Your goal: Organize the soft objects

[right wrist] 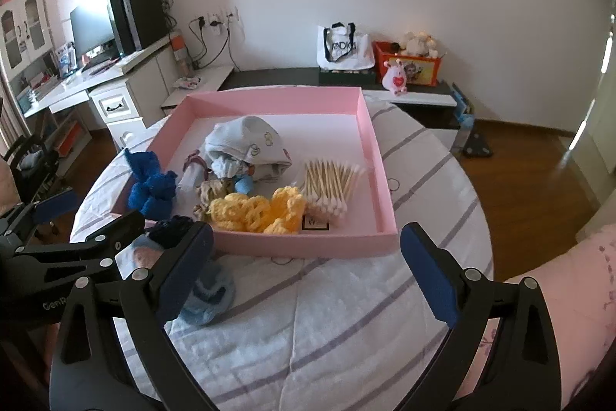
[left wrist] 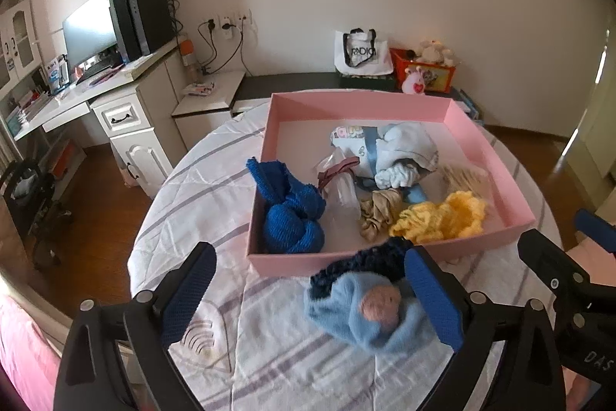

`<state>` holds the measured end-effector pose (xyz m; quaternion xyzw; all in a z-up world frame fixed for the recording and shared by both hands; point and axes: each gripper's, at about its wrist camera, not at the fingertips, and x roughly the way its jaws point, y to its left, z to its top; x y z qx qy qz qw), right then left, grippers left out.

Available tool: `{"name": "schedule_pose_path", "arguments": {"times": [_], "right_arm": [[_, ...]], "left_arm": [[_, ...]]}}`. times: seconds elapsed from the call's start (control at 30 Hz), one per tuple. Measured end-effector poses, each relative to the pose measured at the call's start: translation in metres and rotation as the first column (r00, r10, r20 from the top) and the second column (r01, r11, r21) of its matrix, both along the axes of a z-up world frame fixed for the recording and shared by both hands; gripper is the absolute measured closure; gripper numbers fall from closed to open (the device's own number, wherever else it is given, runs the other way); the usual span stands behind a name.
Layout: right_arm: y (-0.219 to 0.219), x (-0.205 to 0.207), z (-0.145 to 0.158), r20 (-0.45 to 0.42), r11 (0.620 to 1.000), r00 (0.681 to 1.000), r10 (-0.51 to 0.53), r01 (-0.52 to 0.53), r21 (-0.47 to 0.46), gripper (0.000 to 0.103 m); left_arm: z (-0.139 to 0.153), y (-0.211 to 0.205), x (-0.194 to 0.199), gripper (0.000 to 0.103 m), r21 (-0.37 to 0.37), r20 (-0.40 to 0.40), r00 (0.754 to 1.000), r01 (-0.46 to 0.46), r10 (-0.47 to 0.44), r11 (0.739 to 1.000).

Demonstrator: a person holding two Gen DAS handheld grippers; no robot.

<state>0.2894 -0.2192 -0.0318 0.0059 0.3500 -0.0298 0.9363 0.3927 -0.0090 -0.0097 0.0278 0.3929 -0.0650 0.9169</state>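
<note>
Up close, light-blue knit doll (left wrist: 369, 314), pink-faced.

Left gripper (left wrist: 308, 299): black frame, silver screws
Right gripper (right wrist: 308, 276): same build
Fingers (left wrist: 186, 295): blue textured pads
Sleeve (right wrist: 558, 295): pink, small floral print

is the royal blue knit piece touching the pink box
Touching: the left wrist view shows the blue knit piece draped over the pink box left wall, its bulk lying inside.
</note>
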Motion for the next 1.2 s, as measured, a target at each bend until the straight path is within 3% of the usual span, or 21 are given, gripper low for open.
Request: {"name": "schedule_pose_path", "arguments": {"times": [0.8, 1.2], "right_arm": [[0.016, -0.122, 0.059, 0.165, 0.999, 0.986, 0.009, -0.002, -0.041, 0.000], [0.020, -0.174, 0.086, 0.271, 0.999, 0.962, 0.014, -0.002, -0.044, 0.000]], "left_arm": [[0.071, 0.012, -0.153, 0.000, 0.000, 0.170, 0.985, -0.004, 0.004, 1.000], [0.103, 0.013, -0.229, 0.000, -0.001, 0.290, 0.957, -0.018, 0.018, 1.000]]}}
